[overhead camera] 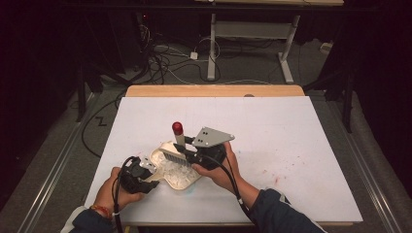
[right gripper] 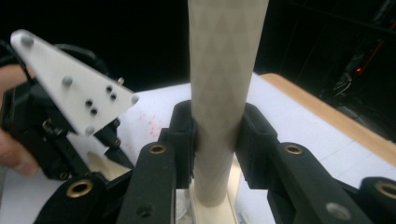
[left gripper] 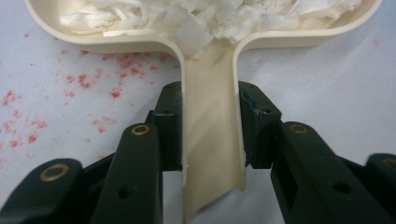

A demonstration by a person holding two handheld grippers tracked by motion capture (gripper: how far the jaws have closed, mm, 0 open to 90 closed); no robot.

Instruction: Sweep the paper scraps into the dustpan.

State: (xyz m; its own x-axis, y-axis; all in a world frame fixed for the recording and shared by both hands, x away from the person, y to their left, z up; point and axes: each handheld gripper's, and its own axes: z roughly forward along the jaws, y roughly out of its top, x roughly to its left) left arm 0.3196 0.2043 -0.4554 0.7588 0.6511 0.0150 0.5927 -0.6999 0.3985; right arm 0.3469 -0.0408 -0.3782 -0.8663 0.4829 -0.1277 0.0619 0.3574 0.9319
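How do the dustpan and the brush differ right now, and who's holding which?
The cream dustpan lies flat on the table, paper scraps inside, left gripper clamping its handle. The brush stands raised over it, red-capped, right gripper clamping its handle. Both are held by shut fingers.

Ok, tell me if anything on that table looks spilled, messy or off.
Red specks are scattered on the white table cover beside the cream dustpan, like a stain or spilled powder; a fainter patch shows near the right forearm. The pan holds white shreds. Nothing looks broken.
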